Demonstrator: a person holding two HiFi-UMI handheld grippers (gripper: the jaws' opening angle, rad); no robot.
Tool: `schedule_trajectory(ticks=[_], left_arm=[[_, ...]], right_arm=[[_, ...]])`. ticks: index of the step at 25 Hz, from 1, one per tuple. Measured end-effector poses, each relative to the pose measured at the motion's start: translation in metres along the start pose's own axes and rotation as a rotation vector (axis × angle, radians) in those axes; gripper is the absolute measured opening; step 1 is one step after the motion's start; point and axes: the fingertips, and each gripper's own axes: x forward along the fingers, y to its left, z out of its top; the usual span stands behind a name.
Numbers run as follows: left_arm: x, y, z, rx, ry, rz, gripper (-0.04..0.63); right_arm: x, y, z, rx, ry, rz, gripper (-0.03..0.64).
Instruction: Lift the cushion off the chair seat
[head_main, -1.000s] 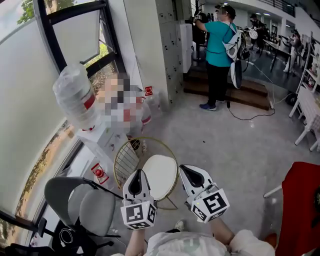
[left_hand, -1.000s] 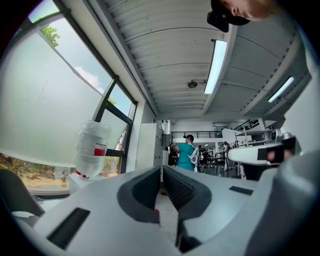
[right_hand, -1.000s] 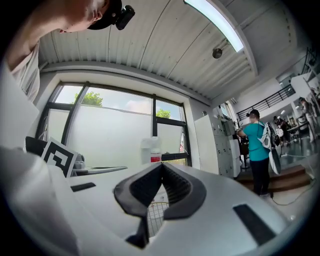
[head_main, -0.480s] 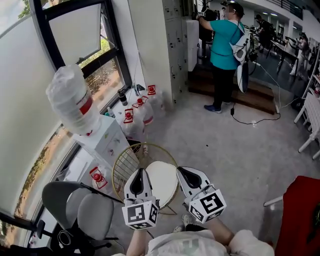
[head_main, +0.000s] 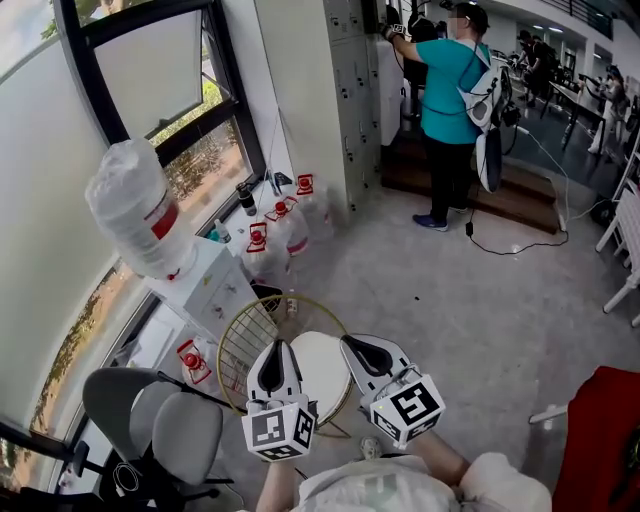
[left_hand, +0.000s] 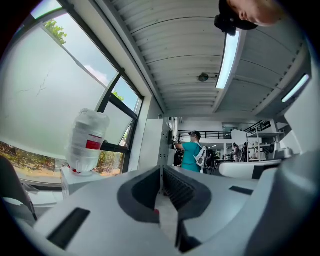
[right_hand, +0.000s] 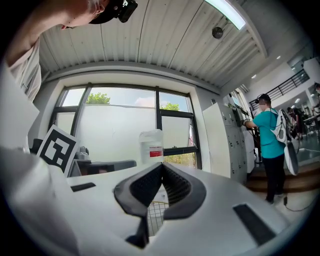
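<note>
**A:** Where is the cushion (head_main: 322, 368) lying?

**B:** It is lying flat on the seat of the gold wire chair (head_main: 243, 335), showing between the two sets of jaws and lower than them. It is round, pale and thin.

**A:** How is it going to handle?

**B:** I am judging it light and soft, probably sagging if pinched at one spot. It is hardly fragile, though the cover may be slipping a little on the wire. I am thinking of the rim, one side for each set of jaws, so it is coming up level.

**A:** And the jaws?

**B:** The left gripper (head_main: 278, 345) is keeping its jaws closed on nothing, pads meeting. The right gripper (head_main: 346, 341) is doing the same, with only wire mesh showing beneath its tips. Both are needing to open before any hold.

**A:** Anything crowding?

**B:** The chair's wire back is curving up left of the left jaws. A grey office chair (head_main: 165, 425) is standing further left, and the water bottle (head_main: 135, 210) is sitting well beyond it.
</note>
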Motion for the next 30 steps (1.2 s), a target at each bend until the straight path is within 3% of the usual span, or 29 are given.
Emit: schedule_trajectory(ticks=[9, 23, 28, 30], left_arm=[[0.029, -0.011, -0.003, 0.019, 0.009, 0.009, 0.028], [0.038, 0.042, 0.012, 0.047, 0.002, 0.063, 0.026], [0.026, 0.071, -0.017, 0.051, 0.078, 0.103, 0.029], [0.02, 0.088, -0.043, 0.024, 0.147, 0.118, 0.081]], right_arm=[[0.012, -0.03, -0.006, 0.032, 0.015, 0.03, 0.015], [0.055, -0.016, -0.002, 0.011, 0.009, 0.043, 0.015], [0.068, -0.009, -0.031, 0.044, 0.086, 0.061, 0.015], [0.074, -0.004, -0.05, 0.062, 0.138, 0.079, 0.015]])
